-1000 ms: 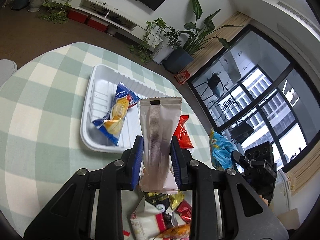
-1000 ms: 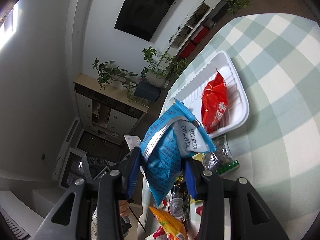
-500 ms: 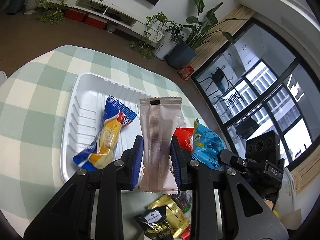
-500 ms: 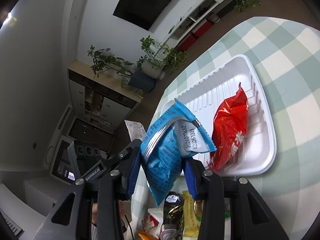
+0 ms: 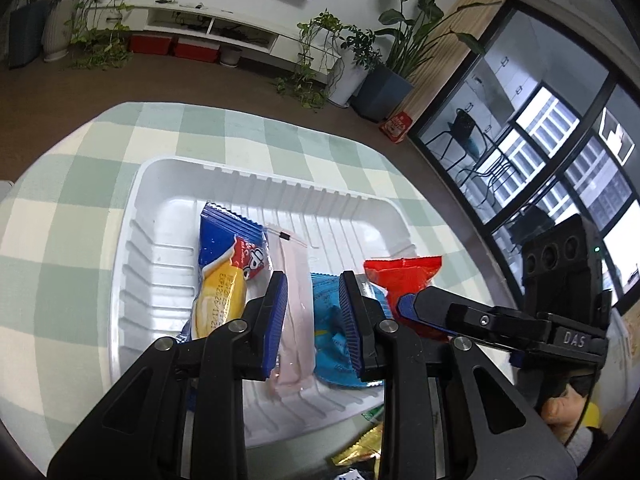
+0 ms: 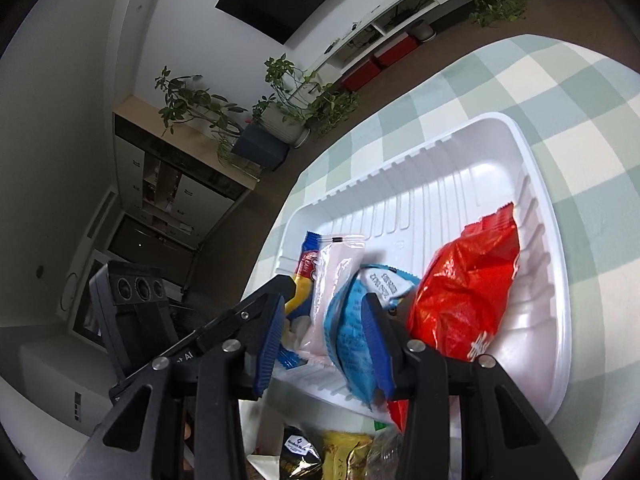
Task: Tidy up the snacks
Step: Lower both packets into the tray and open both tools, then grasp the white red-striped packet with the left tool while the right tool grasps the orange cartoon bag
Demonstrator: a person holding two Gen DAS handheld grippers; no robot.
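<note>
A white foam tray [image 5: 132, 240] lies on the checked tablecloth. My left gripper [image 5: 313, 278] hangs low over its middle. A pale pink packet [image 5: 294, 300] lies between the narrow-set jaws, resting in the tray against the left pad, with a gap to the right pad. My right gripper [image 6: 324, 298] is close beside it. A blue packet [image 6: 352, 320] sits in the tray and leans on that gripper's right pad, clear of the left one. A blue-and-yellow packet [image 5: 222, 272] lies to the left in the tray and a red packet [image 6: 468, 296] to the right.
Loose snacks in gold and black wrappers [image 6: 344, 452] lie on the cloth just in front of the tray's near rim. The person's hand [image 5: 568, 412] holds the right gripper's body at the right. The round table's far edge [image 5: 240, 114] drops to a brown floor with potted plants.
Both grippers moved forward over the tray and came together. The pink and blue packets, which filled their jaws before, now rest in the tray, each against one pad only.
</note>
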